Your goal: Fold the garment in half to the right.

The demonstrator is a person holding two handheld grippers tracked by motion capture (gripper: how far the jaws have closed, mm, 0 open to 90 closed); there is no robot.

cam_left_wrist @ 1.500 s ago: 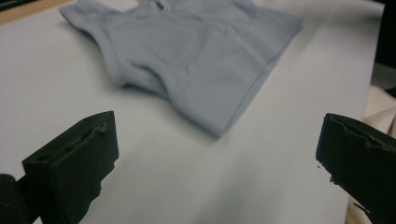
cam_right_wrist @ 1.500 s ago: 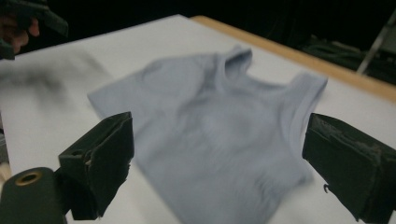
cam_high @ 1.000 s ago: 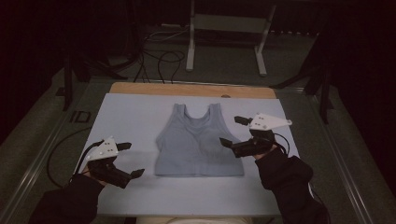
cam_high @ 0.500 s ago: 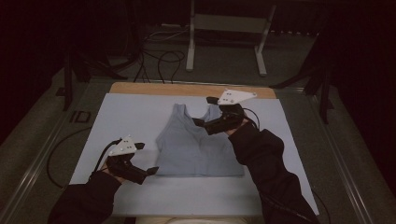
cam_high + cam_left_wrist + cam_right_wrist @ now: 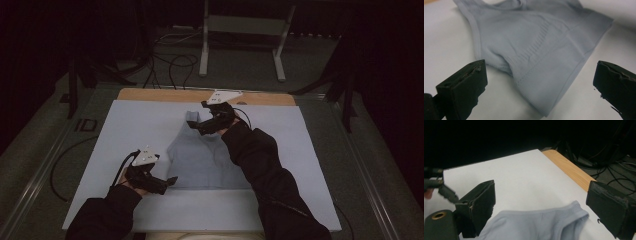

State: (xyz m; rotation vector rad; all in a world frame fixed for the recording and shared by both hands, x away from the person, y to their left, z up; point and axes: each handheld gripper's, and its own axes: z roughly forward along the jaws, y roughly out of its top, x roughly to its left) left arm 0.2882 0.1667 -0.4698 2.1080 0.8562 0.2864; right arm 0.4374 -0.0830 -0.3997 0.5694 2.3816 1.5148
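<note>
Pale grey-blue ribbed fabric tank top [image 5: 207,157] lies flat on the white sheet covering the bench [image 5: 125,125], roughly mid-bench, straps toward the far wooden edge, hem toward the person. Looks like a folding job, barely begun: garment is spread out, no fold made yet, neither gripper has cloth.

Left gripper [image 5: 167,182] sits at the near-left hem corner, jaws wide apart. In the left gripper view the hem corner [image 5: 544,105] pokes between the two jaws w/o touching either; cloth there is a bit puckered and lifted off the sheet.

Right gripper [image 5: 200,125] is up at the far end, over the shoulder straps, jaws also spread. The right gripper view shows a strap end [image 5: 571,213] lying between the jaws, not pinched.

Judgement: both are lined up for a pick, approx. one corner each. Left to do: close on hem and strap, lift, fold over, then smooth. So early stage, grasp pending.
</note>
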